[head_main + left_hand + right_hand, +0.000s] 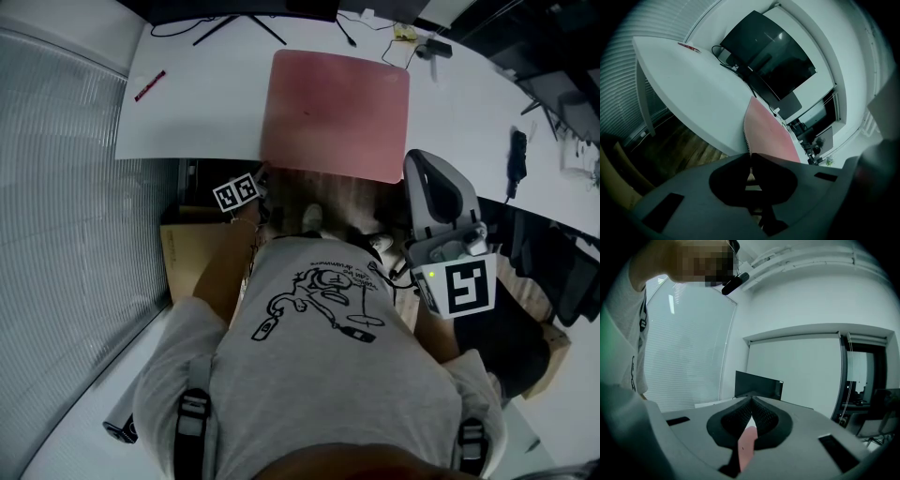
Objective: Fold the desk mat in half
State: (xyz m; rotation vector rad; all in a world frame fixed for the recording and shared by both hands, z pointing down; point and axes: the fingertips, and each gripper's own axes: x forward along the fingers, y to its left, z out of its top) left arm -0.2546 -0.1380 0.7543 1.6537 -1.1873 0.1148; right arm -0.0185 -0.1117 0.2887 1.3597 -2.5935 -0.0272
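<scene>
The pink desk mat (336, 112) lies flat on the white worktop (197, 103). It stretches away ahead of both sets of fingers, and its near edge hangs past the worktop's front edge. The left gripper (263, 178) sits at the mat's near left corner. In the left gripper view its fingers (733, 180) are pressed together on the mat's edge, which runs straight into their tips. The right gripper (411, 167) is at the near right corner. In the right gripper view its ribbed fingers (764, 416) meet at the tips, with a strip of the pink mat (746, 446) pinched between them. A red pen (150, 85) lies on the worktop well ahead and to the left of the left fingers, apart from the mat. Beyond the mat's far edge, ahead of both grippers, stand the black legs of a monitor stand (239, 28). The dark monitor (768, 51) fills the upper part of the left gripper view. Cables (398, 37) trail ahead and to the right. Below the left fingers is a wooden floor (679, 140).
</scene>
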